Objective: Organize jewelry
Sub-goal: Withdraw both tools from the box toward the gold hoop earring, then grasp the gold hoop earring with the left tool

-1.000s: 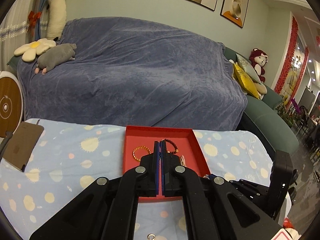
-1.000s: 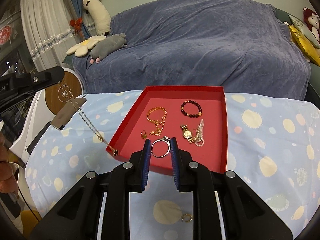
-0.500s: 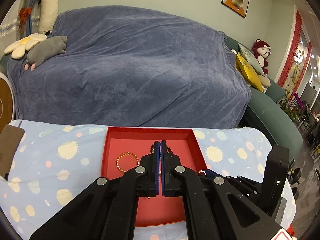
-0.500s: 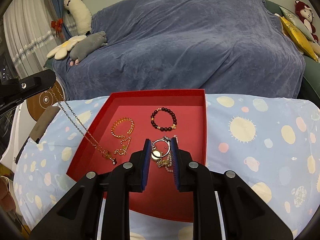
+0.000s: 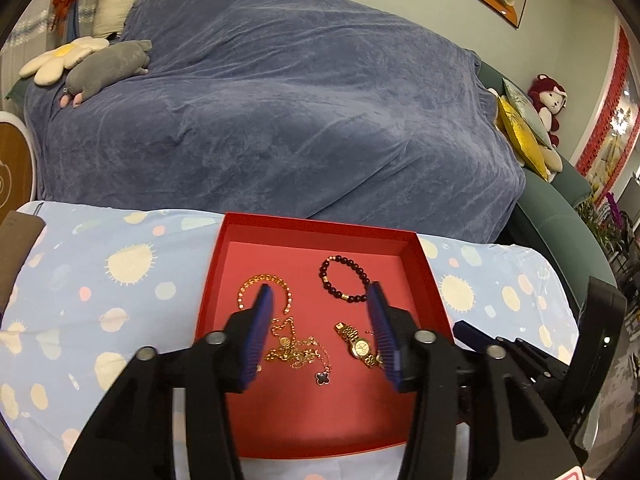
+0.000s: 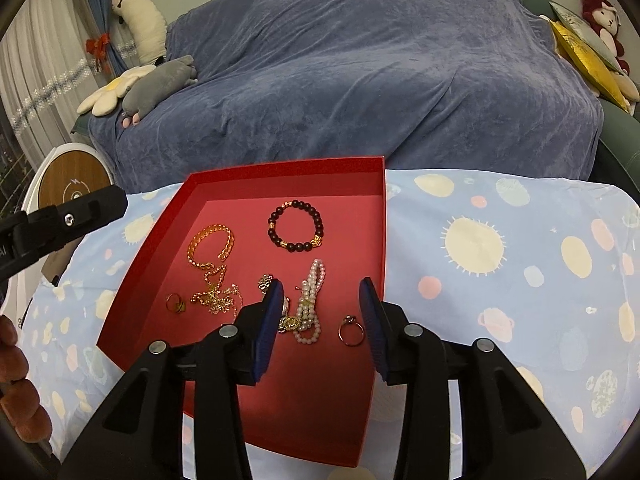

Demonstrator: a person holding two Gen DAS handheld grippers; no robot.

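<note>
Drop-off step: both hand-held grippers, left [image 5: 320, 320] and right [image 6: 320, 312], jaws just opened and empty, over red tray [image 6: 288, 172] holding necklace [image 5: 298, 350] and ring [image 6: 351, 330]; next, likely withdraw for remaining pieces.

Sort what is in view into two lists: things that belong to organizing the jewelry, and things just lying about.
Part of the job:
red tray
dark bead bracelet
gold chain necklace
pearl bracelet
gold watch
silver ring

Lying about:
blue blanket
grey plush toy
yellow cushion
</note>
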